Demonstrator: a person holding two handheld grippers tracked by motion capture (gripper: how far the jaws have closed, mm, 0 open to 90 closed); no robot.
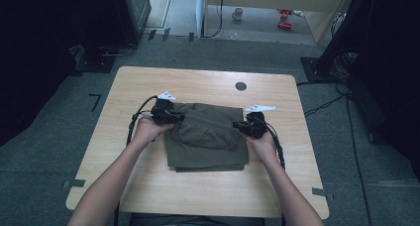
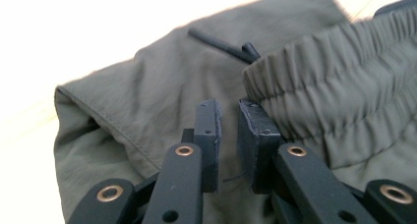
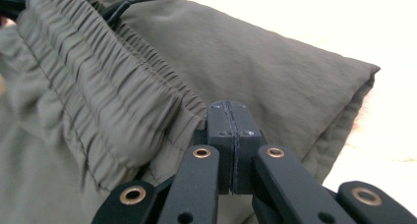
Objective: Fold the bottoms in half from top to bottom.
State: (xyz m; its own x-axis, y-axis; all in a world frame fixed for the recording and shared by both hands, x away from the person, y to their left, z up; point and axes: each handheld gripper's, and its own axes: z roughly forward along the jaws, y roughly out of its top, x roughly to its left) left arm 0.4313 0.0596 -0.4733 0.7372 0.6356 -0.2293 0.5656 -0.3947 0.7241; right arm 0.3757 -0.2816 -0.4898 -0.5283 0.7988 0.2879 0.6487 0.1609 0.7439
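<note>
An olive-green garment [image 1: 208, 134] with an elastic waistband lies folded in the middle of the wooden table [image 1: 148, 186]. My left gripper [image 1: 166, 116] is at its left edge. In the left gripper view the jaws stand a narrow gap apart, so the left gripper [image 2: 229, 111] is open, and the end of the waistband [image 2: 314, 67] lies just beyond the right jaw's tip. My right gripper [image 1: 247, 127] is at the garment's right edge. The right gripper [image 3: 230, 117] is shut, pads together. The gathered waistband [image 3: 98, 81] bunches against its left jaw, and no cloth shows between the pads.
A dark drawcord [image 2: 221, 46] lies on the cloth near the waistband. A round hole [image 1: 240, 85] is in the table's far side. Black equipment stands beside the table to the left and right. Cables [image 1: 327, 104] run over the floor on the right.
</note>
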